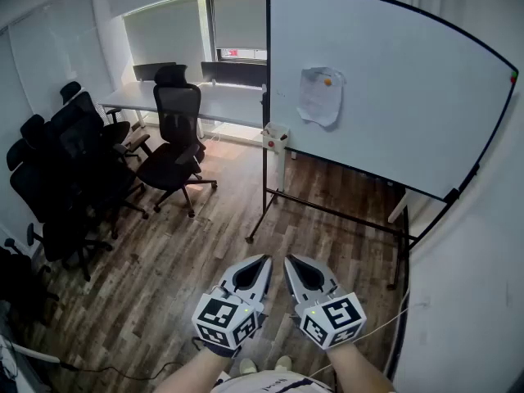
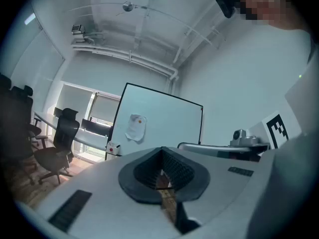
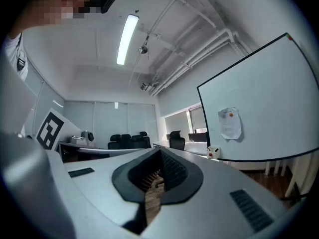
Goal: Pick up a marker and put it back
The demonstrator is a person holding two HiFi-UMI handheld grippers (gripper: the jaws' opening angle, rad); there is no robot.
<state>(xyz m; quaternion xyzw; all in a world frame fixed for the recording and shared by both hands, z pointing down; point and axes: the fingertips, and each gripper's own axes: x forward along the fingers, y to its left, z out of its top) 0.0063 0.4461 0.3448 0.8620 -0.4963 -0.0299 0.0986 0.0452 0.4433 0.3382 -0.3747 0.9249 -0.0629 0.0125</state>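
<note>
– Wood-plank floor [image 1: 205, 244] below; how are the hands held?
– Low, side by side: left gripper [image 1: 260, 260] and right gripper [image 1: 292, 260], smooth grey shells, jaws closed on nothing, tips toward the whiteboard [image 1: 393, 97].
– Room ahead?
– Open floor up to its black frame; mesh office chairs [image 1: 176, 137] crowd the left.
– And the marker?
– Can't make one out; a small white holder [image 1: 276, 136] at the board's left edge shows something red.

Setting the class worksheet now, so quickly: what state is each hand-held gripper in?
Left hand-held gripper: closed, holding nothing.
Right hand-held gripper: closed, holding nothing.
</note>
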